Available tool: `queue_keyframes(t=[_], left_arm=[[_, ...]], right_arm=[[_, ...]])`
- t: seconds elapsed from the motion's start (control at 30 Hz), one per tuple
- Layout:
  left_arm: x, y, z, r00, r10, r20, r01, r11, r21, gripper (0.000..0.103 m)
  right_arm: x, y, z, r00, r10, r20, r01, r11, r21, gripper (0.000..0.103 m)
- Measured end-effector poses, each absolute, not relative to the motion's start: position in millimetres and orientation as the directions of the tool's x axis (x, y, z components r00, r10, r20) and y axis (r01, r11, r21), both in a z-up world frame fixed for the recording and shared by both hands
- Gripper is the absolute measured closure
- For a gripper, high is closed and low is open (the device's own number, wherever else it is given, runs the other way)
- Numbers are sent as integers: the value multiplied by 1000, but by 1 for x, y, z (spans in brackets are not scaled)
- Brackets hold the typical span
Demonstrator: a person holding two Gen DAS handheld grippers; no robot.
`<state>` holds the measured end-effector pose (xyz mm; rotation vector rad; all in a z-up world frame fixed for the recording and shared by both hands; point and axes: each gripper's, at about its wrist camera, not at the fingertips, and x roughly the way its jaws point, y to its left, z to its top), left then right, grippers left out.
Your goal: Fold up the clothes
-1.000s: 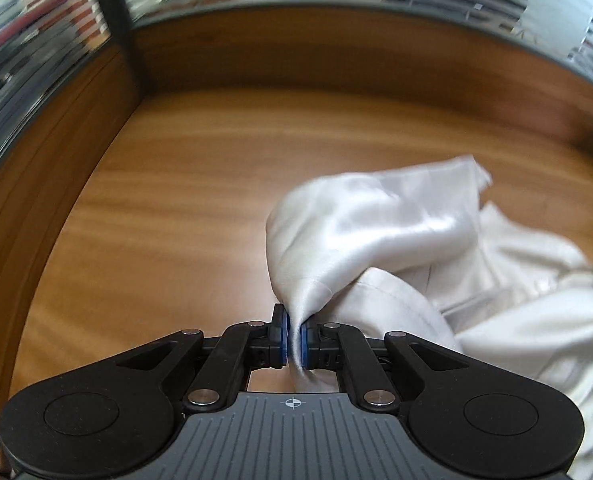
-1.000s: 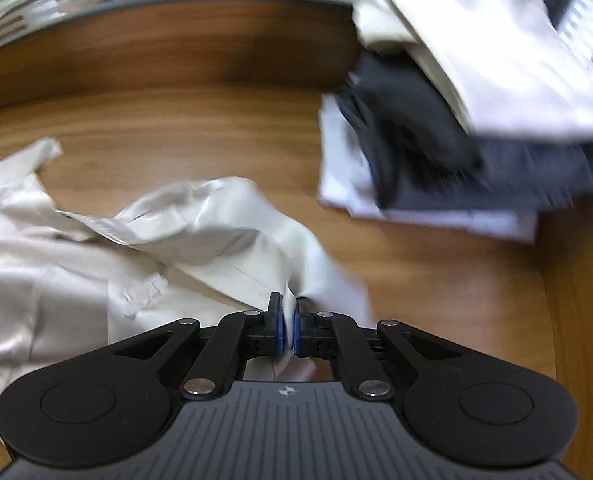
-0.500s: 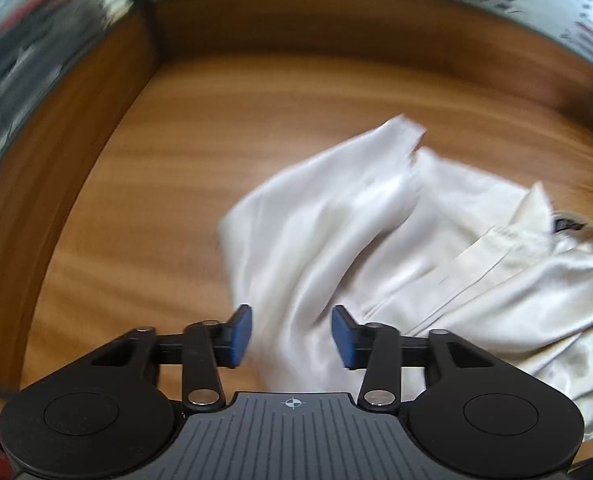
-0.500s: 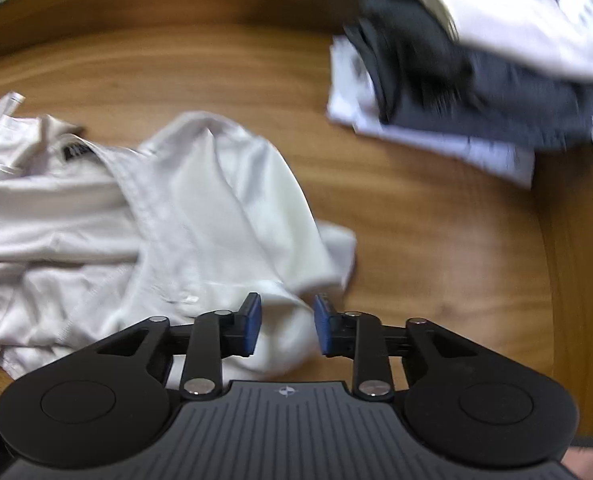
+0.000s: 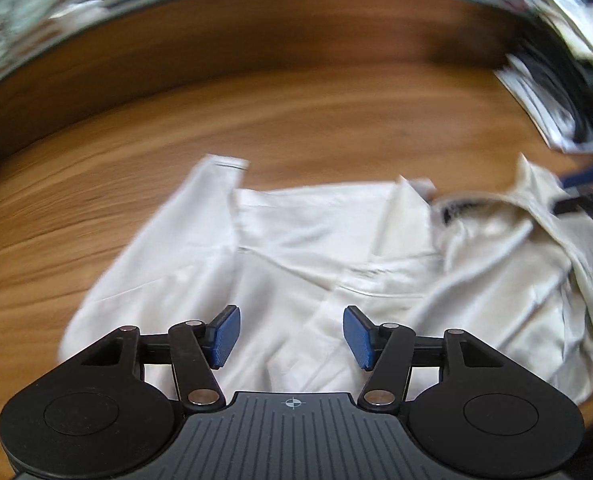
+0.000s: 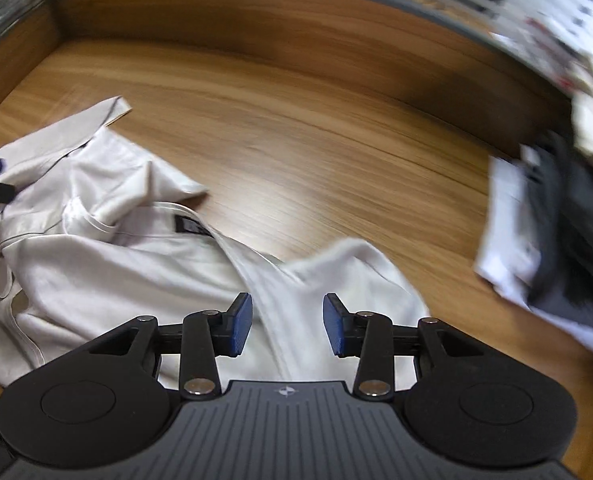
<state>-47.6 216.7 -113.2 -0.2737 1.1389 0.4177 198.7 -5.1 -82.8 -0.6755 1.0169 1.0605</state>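
A cream satin shirt (image 5: 304, 248) lies crumpled on the wooden table (image 5: 296, 120), collar and dark neck label (image 5: 454, 210) facing up. My left gripper (image 5: 292, 334) hovers over its lower left part, jaws opening, blue pads (image 5: 226, 334) clear of the cloth below. In the right wrist view the same shirt (image 6: 108, 248) spreads to the left, its label (image 6: 190, 225) near the middle. My right gripper (image 6: 288, 330) hangs above the shirt's right sleeve end, jaws opening, nothing pressed between them. Each view catches the other gripper at its edge.
A stack of folded clothes (image 6: 552, 240), dark grey over white, sits at the table's right side, also glimpsed as a blurred pile (image 5: 552, 96) at the upper right. A raised wooden rim (image 6: 256, 12) bounds the table's far side. Both views are motion-blurred.
Both grippers were shut on pinched shirt cloth, then let go and widened. The fabric dropped flat on the table. Both hands swung across, so the shirt's collar came into view.
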Motion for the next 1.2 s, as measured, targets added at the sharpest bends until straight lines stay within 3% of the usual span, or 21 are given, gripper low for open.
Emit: queue_keyframes(t=[0.23,0.53,0.57,0.63,0.67,0.73,0.83,1.2], left_arm=[[-22,211,-141,317,95,-944,-321,947,-13,39],[-4,214,-167,259,-43,-965,-269,956,-115,34],[-3,214,-169,251,-53,-966,-270,955,-123,34],[-4,215,-170,260,-58,-964,-275,952,-131,35],[-4,214,-169,263,-54,-963,-274,953,-128,39],[-5,214,-165,269,-48,-962,-283,951,-126,81],[-8,222,-151,309,-14,-951,-336,934,-122,89],[10,267,-67,495,245,-834,-486,873,-31,92]], right_arm=[[202,49,-111,68,353,-933,-964,266,30,56],[208,82,-137,-15,310,-950,-980,182,75,56],[208,83,-139,-24,305,-952,-980,181,82,59],[206,84,-143,-31,293,-956,-980,180,87,75],[206,84,-144,-30,294,-955,-980,181,86,82],[206,81,-142,-30,302,-953,-978,188,90,96],[208,75,-131,2,324,-946,-973,218,72,100],[248,58,-49,246,480,-842,-932,354,-71,100]])
